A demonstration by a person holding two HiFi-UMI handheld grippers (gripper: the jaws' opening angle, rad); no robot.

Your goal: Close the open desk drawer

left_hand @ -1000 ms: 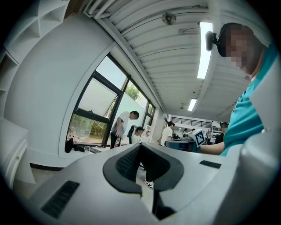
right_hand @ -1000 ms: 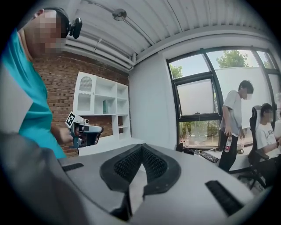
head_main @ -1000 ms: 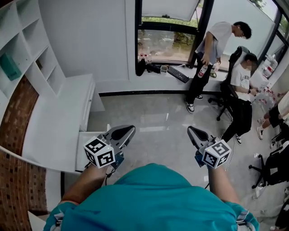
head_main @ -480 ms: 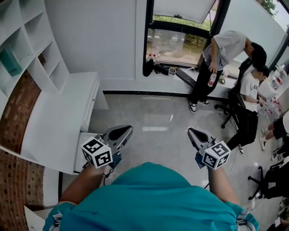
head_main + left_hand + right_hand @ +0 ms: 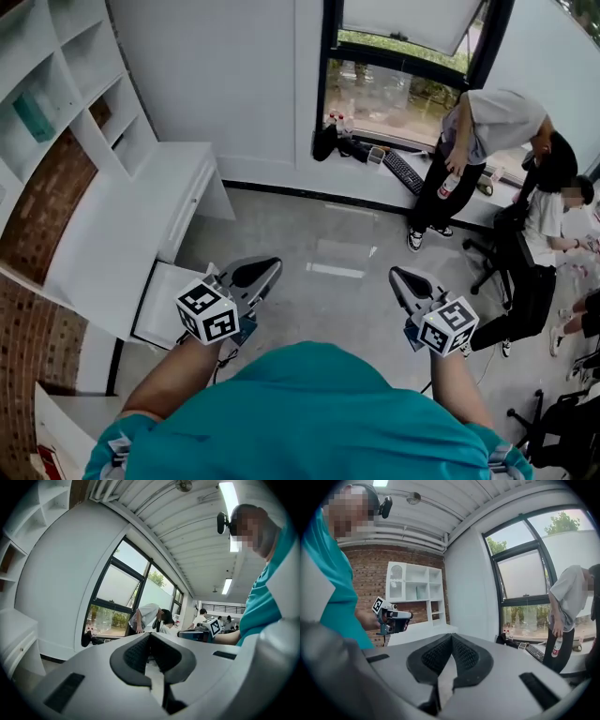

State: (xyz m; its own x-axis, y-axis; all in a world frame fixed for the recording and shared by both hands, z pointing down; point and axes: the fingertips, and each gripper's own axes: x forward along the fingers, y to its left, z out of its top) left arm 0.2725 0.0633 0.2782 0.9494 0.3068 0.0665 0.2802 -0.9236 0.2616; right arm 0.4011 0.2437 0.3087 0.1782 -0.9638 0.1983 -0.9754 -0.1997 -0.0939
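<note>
Here, left gripper (image 5: 266, 270) jaws closed, right gripper (image 5: 399, 278) jaws closed, desk drawer (image 5: 157, 305) open.

No word, number or brand name can be read in any view. The only printed signs are black-and-white square patterns. They are on the marker cube (image 5: 206, 313) of the left gripper (image 5: 270, 267), at the lower left of the head view. The second cube (image 5: 450, 325), on the right gripper (image 5: 397, 275) at the lower right, has them too. These patterns carry no letters or digits. The bottle (image 5: 451, 184) in a standing person's hand at the right has a reddish band, too small to read. The teal box (image 5: 34, 117) on the shelf at the upper left shows no legible print.
</note>
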